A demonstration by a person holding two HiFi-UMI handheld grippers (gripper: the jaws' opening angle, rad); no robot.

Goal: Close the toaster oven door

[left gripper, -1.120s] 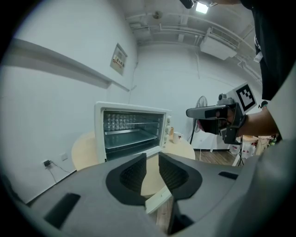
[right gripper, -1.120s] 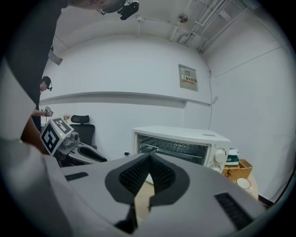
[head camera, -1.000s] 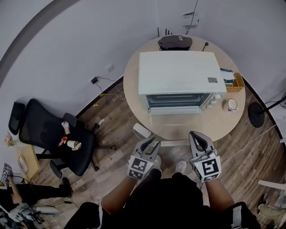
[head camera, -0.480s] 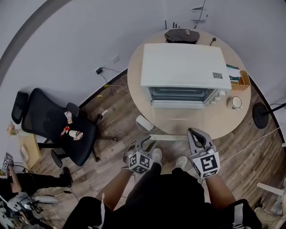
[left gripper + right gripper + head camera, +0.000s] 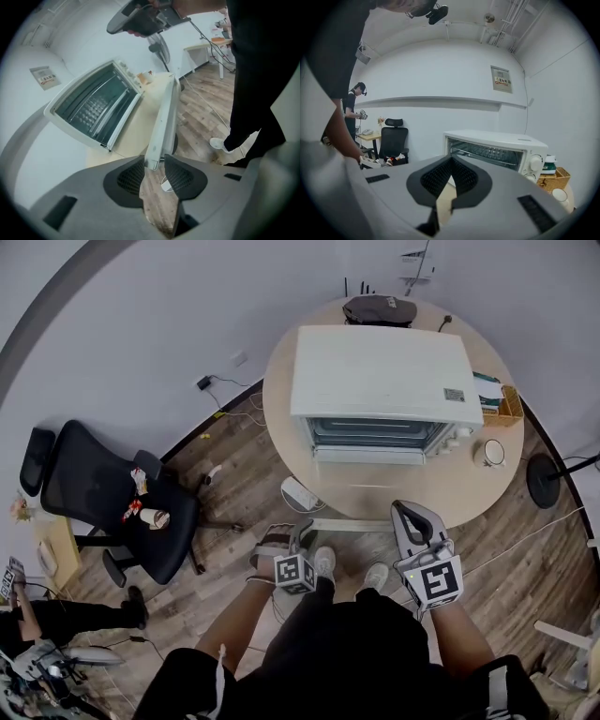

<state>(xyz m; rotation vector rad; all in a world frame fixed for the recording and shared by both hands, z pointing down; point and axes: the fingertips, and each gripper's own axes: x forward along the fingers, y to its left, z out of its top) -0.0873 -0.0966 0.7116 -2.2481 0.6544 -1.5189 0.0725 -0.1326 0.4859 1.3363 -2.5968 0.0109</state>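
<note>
While one toaster oven [image 5: 384, 371] stands open: two empty claws (left claw [image 5: 154, 163] spread, right claw [image 5: 450, 161] shut).

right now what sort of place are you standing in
Probably an office or lab-style workroom, not a kitchen: a toaster oven sits on a round wooden table, a black office chair stands on the wood-look floor, and another person stands by a desk.

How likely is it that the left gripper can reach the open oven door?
Likely yes: the left gripper, jaws apart, has its tips by the door's front edge, nothing in between.
</note>
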